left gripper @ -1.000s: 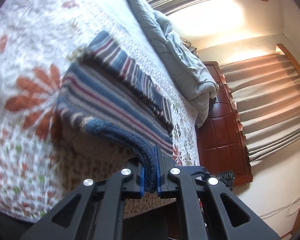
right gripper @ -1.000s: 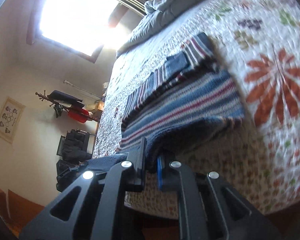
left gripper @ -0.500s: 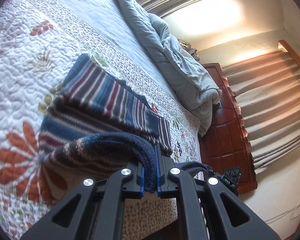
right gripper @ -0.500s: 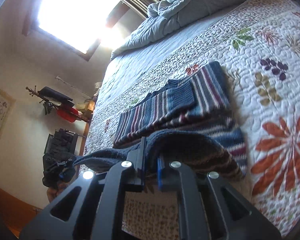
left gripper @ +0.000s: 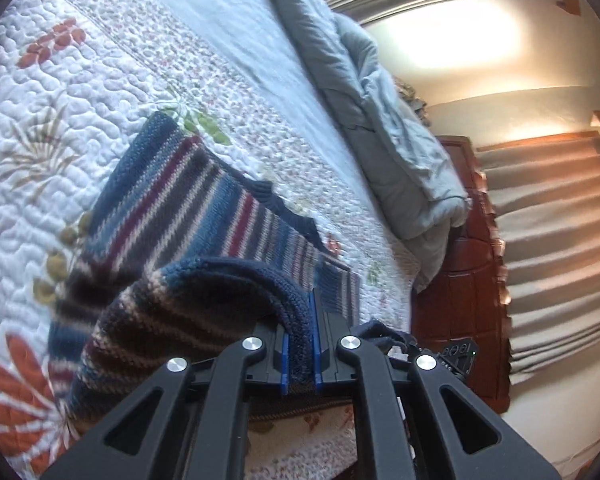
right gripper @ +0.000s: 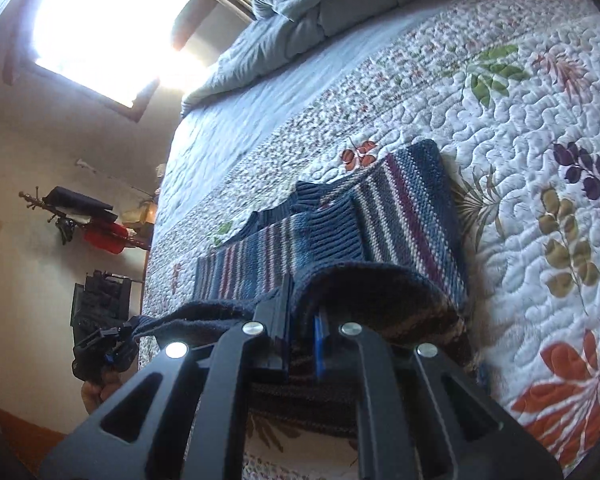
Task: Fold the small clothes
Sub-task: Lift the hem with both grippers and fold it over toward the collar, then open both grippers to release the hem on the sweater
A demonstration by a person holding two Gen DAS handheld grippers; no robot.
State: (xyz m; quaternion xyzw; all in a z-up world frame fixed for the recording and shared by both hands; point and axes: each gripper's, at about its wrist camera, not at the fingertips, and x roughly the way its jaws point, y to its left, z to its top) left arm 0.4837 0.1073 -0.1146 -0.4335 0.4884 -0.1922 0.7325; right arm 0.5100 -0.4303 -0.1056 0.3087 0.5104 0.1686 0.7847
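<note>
Striped sweater (left gripper: 172, 216) lies on the bed's floral quilt (left gripper: 28, 128), its dark hem lifted and curled over the flat part. Left tongs (left gripper: 300, 340) and right tongs (right gripper: 302, 332) each pinch that hem, closed tight on the knit. Beyond lies a rumpled grey duvet (left gripper: 384, 128).

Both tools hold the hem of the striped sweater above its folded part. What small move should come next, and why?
Probably carry the hem a little farther and lower it: both the left tool and right tool grip the sweater, whose held edge arches above the lying half, not yet meeting the collar end.
</note>
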